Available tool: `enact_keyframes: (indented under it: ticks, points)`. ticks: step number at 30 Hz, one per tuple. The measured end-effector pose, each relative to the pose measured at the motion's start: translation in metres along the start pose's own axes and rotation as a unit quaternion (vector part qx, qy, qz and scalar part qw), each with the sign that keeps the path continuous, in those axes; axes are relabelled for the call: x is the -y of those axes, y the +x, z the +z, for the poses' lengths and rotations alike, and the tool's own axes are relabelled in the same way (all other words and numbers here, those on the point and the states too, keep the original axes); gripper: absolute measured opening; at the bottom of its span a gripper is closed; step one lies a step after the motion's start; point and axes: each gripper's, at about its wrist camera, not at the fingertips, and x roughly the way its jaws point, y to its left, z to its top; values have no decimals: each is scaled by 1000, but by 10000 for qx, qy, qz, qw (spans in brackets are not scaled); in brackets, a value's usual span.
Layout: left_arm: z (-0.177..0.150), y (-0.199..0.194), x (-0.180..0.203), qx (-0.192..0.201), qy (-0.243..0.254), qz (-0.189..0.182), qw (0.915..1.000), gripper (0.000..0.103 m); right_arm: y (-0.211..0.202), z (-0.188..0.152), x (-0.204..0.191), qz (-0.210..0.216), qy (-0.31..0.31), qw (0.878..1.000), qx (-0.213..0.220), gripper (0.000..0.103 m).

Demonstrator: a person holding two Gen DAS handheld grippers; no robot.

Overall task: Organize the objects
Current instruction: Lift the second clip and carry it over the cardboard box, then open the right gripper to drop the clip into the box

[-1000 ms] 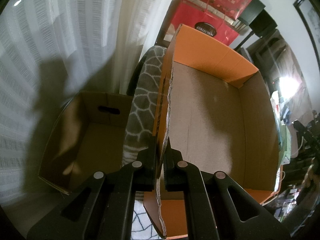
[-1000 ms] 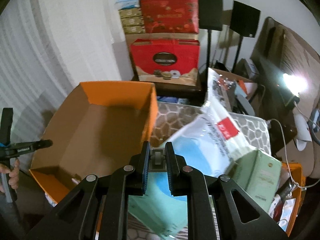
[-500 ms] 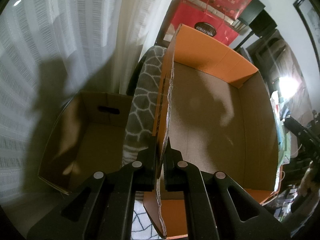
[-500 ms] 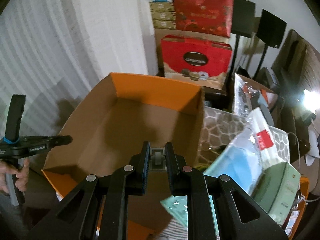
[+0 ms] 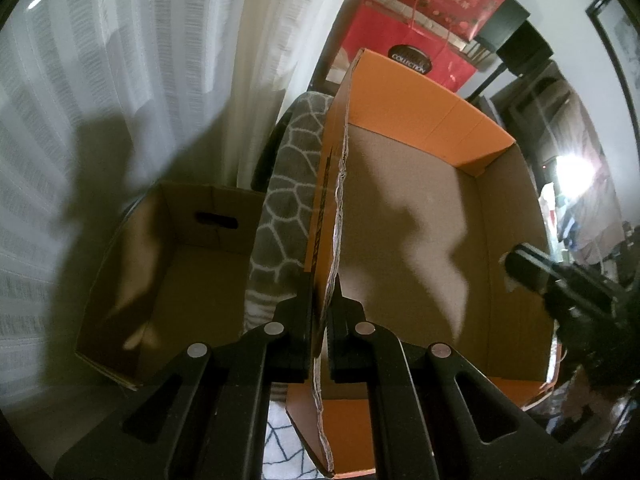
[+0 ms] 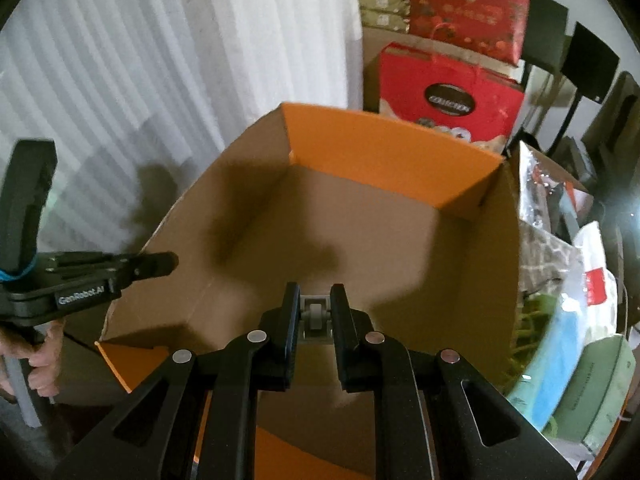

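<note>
over on the left, the left gripper (image 5: 325, 300) is clamped on the ragged side wall of the orange box (image 5: 420, 240), a wide open carton, plain brown inside with orange flaps. to its right, the right gripper (image 6: 316, 312) hangs above the box, pinching a small grey wheel (image 6: 317, 317).

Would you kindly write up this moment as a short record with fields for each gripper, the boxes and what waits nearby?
left gripper: shut on the torn side wall of the orange box
right gripper: shut on a small grey wheel-like part, above the box's open interior
orange box contents: nothing visible inside
brown box: beside the orange one, past a grey patterned cushion
waiting items: blue-and-white bag and green pack, outside the orange box
</note>
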Motion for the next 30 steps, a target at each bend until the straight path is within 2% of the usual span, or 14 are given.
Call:
enact_keyframes:
  ticks: [11,20,21,23,27,28,30]
  points:
    - [-2,0,1,8,-34,-50,10000,5,39,-5,-25,41,-260,9985,-474,15]
    - [-2,0,1,8,-38,-51,10000,6,47,-6,-27,-31,-311,9979,-564,16]
    - [-2,0,0,6,-36,-50,10000,6,47,-6,-27,-43,-306,9980,-548,18]
    - [-2,0,0,6,-32,-48,10000,6,46,-7,-28,-58,-303,9981,-531,30]
    - [-2,0,0,6,-37,-53,10000,6,45,-8,-31,-82,-332,9982,-497,31]
    - [-2,0,0,7,-34,-53,10000,6,44,-8,-30,-80,-336,9983,-475,34]
    - [-2,0,0,7,-37,-53,10000,6,41,-8,-30,-96,-334,9986,-408,48]
